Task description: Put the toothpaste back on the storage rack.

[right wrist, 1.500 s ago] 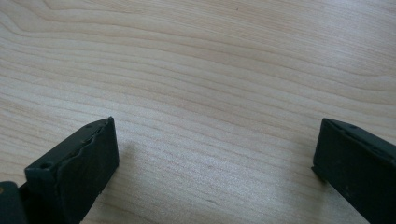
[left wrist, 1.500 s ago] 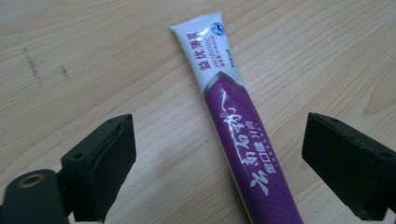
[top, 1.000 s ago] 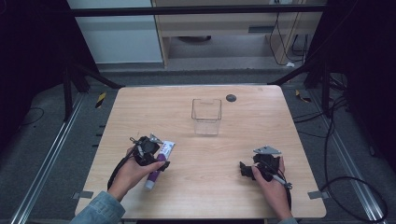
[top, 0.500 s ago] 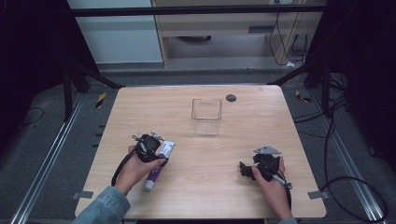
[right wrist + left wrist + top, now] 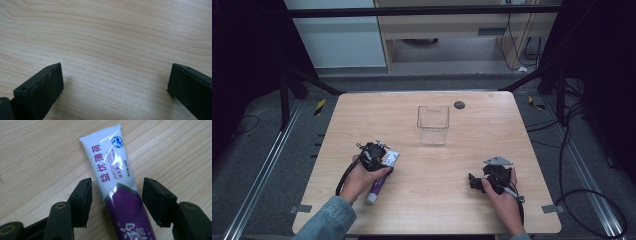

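Observation:
A white and purple toothpaste tube (image 5: 117,185) lies flat on the wooden table (image 5: 362,115), its cap end toward the person (image 5: 377,187). My left gripper (image 5: 116,192) straddles the tube's middle from above, at the table's left front (image 5: 374,152). Its jaws have just been closing, one on each side of the tube, with a gap still showing at both pads. My right gripper (image 5: 115,82) rests low over bare wood at the right front (image 5: 474,182), jaws wide open with nothing between them.
A clear square container (image 5: 432,125) stands upright near the middle of the table's far half. A small black disc (image 5: 459,105) lies behind it near the far edge. Dark frame rails and cables run along the floor on both sides.
My left gripper has sunk a little onto the tube and its jaws have narrowed around it. The right hand has kept still.

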The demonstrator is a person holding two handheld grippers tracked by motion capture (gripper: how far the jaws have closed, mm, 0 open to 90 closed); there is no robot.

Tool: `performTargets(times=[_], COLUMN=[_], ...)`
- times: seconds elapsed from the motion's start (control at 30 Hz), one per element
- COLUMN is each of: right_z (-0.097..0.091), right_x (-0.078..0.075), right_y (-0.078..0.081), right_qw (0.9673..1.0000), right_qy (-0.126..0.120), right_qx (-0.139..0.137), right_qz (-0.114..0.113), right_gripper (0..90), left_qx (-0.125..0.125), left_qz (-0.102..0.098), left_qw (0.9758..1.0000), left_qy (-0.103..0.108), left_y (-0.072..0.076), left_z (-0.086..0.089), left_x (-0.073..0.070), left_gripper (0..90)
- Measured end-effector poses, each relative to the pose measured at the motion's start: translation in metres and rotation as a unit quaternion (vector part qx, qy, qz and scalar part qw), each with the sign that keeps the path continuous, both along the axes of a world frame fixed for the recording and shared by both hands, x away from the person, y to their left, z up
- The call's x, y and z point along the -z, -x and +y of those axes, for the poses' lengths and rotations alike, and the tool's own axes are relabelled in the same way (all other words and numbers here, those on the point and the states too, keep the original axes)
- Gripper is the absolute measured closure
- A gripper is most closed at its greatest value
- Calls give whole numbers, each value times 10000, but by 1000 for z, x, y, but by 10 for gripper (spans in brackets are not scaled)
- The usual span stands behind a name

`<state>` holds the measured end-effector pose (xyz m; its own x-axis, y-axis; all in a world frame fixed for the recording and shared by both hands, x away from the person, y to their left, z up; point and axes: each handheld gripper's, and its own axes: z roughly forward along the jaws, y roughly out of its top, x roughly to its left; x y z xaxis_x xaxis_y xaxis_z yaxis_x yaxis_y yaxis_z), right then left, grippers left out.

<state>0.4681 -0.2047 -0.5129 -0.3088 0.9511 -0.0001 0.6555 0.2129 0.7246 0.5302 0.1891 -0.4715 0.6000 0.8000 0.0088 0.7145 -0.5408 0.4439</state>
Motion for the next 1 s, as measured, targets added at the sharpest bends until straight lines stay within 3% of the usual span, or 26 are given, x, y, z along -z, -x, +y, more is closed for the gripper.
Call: performTargets(times=[0.3,1.0], right_z=[0,0], right_x=[0,0], right_y=[0,0], right_qw=[10000,10000], right_qy=[5,5], right_qx=[-4,-4], right_qz=[3,1], right_gripper=[3,3], left_qx=[29,458], left_qz=[7,47], left_qw=[10000,9989], left_qy=[-48,-97], left_y=[-4,-8], left_z=[-5,-12], left_x=[2,0], left_gripper=[452,604])
